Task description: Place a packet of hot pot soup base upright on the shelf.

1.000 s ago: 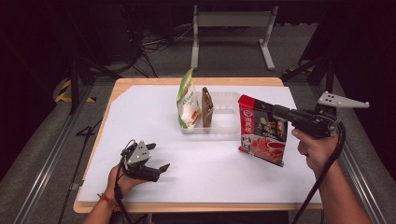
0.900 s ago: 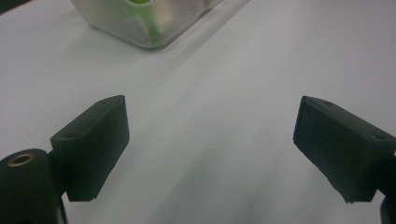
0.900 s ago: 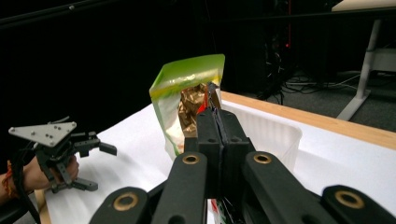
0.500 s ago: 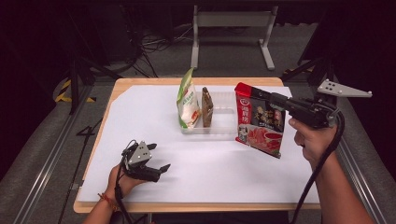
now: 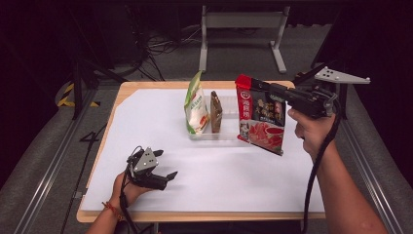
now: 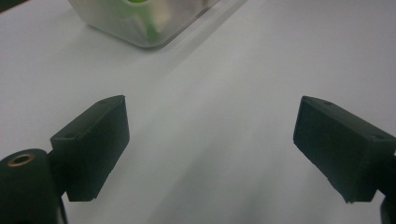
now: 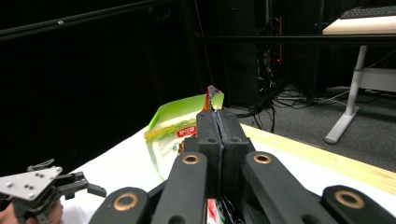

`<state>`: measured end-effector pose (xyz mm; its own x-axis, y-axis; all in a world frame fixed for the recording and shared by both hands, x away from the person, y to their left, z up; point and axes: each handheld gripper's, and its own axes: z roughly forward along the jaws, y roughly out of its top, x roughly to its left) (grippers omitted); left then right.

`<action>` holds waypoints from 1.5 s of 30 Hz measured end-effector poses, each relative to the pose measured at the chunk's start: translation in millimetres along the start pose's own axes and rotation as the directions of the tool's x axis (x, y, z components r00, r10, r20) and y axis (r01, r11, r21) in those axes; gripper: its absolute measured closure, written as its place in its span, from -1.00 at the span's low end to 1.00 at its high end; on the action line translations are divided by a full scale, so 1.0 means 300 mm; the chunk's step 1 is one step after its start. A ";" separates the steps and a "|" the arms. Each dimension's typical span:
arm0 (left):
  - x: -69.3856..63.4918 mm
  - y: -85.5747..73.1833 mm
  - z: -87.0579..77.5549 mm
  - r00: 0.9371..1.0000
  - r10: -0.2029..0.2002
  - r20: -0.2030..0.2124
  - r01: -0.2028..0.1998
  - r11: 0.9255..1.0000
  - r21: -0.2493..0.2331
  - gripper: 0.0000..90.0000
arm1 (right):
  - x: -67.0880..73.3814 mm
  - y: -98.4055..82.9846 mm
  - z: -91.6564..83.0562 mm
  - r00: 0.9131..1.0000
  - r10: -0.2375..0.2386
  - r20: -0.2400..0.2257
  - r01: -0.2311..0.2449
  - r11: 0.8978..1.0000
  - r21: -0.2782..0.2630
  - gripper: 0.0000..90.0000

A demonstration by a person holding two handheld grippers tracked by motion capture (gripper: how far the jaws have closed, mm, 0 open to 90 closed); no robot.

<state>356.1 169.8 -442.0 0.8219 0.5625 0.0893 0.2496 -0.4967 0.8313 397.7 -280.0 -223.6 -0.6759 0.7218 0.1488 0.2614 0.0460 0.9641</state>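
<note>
Right gripper (image 5: 272, 92) pinched shut on the top edge of a red and black printed snack pouch (image 5: 259, 120), hanging clear above the white table cover (image 5: 234, 170), just right of a clear plastic tray (image 5: 228, 132) holding a green and white pouch (image 5: 196, 105) and a brown packet (image 5: 215, 112). Left gripper (image 6: 212, 140) spread wide, low over the near left cover, holding nothing.

Dark room, grey floor (image 5: 48, 161), white desk frame (image 5: 241, 29) behind

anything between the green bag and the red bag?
Yes: a narrow brown packet stands between the green bag and red bag, per the high view.
</note>
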 end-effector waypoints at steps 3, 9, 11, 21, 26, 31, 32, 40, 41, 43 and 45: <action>0.001 -0.001 -0.001 1.000 0.001 0.001 -0.001 1.000 0.001 -0.75 | 0.001 0.004 0.034 1.000 0.005 -0.001 -0.005 1.000 0.009 0.98; 0.001 -0.002 -0.003 1.000 -0.001 -0.001 0.001 1.000 0.000 -0.75 | 0.005 0.020 0.071 1.000 -0.004 0.010 0.004 1.000 0.019 0.98; 0.000 -0.002 -0.003 1.000 0.001 0.000 -0.001 1.000 -0.002 -0.75 | 0.004 0.028 0.082 1.000 -0.009 0.013 0.009 1.000 0.024 0.98; -0.003 -0.003 -0.002 1.000 -0.003 -0.003 0.003 1.000 0.001 -0.75 | -0.003 0.043 0.154 0.999 -0.022 0.028 0.021 0.999 0.048 0.98; -0.004 -0.004 -0.004 1.000 -0.001 -0.004 0.001 1.000 -0.001 -0.75 | -0.014 0.041 0.191 0.999 -0.010 0.037 0.008 0.999 0.052 0.98; -0.002 -0.005 -0.006 1.000 -0.001 -0.002 0.001 1.000 -0.003 -0.75 | -0.024 0.048 0.235 0.998 -0.007 0.054 0.004 0.998 0.061 0.98; -0.002 -0.005 -0.006 1.000 0.002 -0.002 -0.002 1.000 -0.002 -0.75 | -0.025 0.049 0.241 0.998 -0.006 0.057 0.002 0.998 0.062 0.98; -0.003 -0.008 -0.010 1.000 -0.001 0.001 0.001 1.000 -0.003 -0.75 | -0.063 0.046 0.295 0.996 0.020 0.088 -0.026 0.997 0.067 0.98; -0.003 -0.008 -0.010 1.000 -0.001 0.001 0.001 1.000 -0.003 -0.75 | -0.065 0.045 0.302 0.996 0.019 0.091 -0.026 0.997 0.071 0.98; -0.004 -0.010 -0.013 1.000 -0.004 -0.002 0.004 1.000 -0.002 -0.75 | -0.069 0.044 0.317 0.995 0.022 0.101 -0.030 0.997 0.075 0.98; -0.004 -0.011 -0.015 1.000 -0.004 -0.003 0.004 1.000 -0.006 -0.75 | -0.069 0.047 0.331 0.994 0.015 0.113 -0.024 0.997 0.075 0.98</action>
<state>351.9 173.9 -442.4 0.8195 0.5664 0.0872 0.2500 -0.4902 0.8350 483.8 -225.9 -235.0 -0.5898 0.7957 0.1379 0.3287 0.0806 0.9410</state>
